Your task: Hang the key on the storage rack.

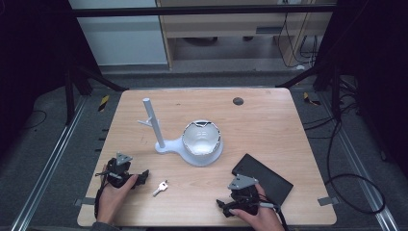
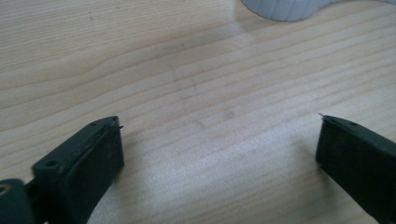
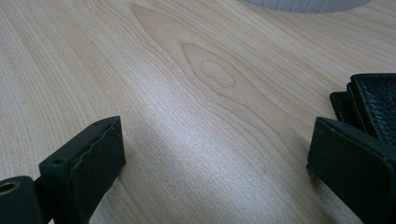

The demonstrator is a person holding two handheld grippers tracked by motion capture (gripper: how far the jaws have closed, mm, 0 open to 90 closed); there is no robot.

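The left gripper (image 1: 139, 179) rests low on the near left of the table (image 1: 269, 115), its jaws spread wide with only bare wood between them; the right gripper (image 1: 222, 206) sits at the near right edge, jaws likewise apart and empty. Nearest the left gripper lies a small silver key (image 1: 161, 187), just beside its tips but not touching them. A black wallet (image 1: 267, 179) lies flat just beyond the right hand (image 1: 257, 216), and its grained leather corner shows at the right jaw in the right gripper view (image 3: 376, 105) (whether it touches that jaw is hard to tell). The table is pale wood with plain grain, set on a grey floor between metal rails, with dark frame posts and cables around it. Toward the middle stands a white stand (image 1: 161, 144) with an upright post and a side peg, joined to a round dish holding a white bowl (image 1: 201, 137). A small dark disc (image 1: 238, 101) sits near the far edge; what it is cannot be made out.
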